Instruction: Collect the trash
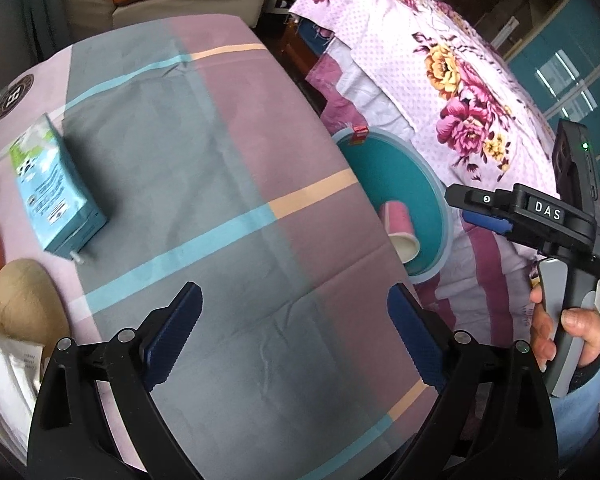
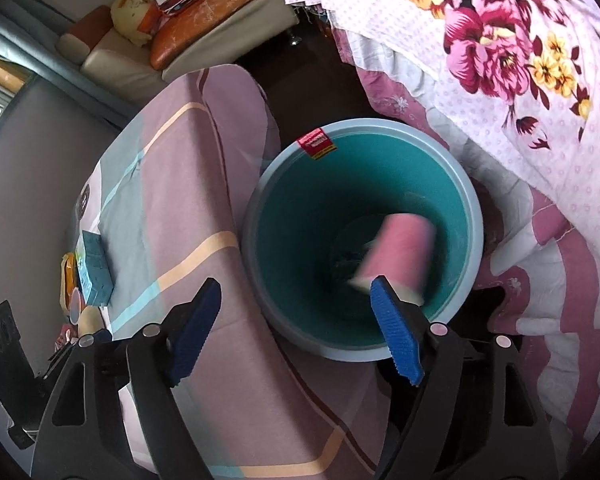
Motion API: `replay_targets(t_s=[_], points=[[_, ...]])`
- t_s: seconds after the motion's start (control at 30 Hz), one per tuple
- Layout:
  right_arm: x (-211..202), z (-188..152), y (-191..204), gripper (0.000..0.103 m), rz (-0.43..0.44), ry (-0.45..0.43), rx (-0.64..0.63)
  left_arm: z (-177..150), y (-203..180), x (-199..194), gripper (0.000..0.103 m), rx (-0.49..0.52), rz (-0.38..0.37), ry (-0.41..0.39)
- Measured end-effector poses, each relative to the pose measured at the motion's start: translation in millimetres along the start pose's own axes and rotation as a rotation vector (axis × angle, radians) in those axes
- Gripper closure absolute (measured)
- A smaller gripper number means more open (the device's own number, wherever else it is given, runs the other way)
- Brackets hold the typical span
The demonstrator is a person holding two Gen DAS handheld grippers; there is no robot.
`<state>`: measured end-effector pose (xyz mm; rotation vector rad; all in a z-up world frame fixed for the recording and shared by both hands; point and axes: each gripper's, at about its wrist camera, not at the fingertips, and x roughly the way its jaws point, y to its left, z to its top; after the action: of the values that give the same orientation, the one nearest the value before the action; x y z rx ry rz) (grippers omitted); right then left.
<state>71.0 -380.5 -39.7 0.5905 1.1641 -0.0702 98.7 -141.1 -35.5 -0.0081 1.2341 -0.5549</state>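
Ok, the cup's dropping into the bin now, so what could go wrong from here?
The pink cup is blurred in the teal bin, right by the open right gripper; a finger could clip it or the rim. The open left gripper holds nothing, and the milk carton lies near the table's left edge, so a nudge could push it off.

Left wrist view: low over checked pink-grey tablecloth, facing forward. Right wrist view: near, looking down into round teal plastic bin, 12 o'clock. Shared: bin, tablecloth, floral pink bedspread.
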Motion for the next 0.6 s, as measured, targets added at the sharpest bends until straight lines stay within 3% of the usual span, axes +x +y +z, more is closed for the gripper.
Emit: replay_targets(t_s=[0.23, 0.6], points=[[-5.8, -9.0, 27.2, 0.029, 0.003, 0.003, -0.045, -16.2, 16.3, -25.9, 0.009, -0.017, 0.013, -0.043], [-6.1, -36.3, 87.3, 0.029, 0.028, 0.033, -0.144, -57.6, 75.0, -91.3, 0.009, -0.048, 0.139, -0.138]])
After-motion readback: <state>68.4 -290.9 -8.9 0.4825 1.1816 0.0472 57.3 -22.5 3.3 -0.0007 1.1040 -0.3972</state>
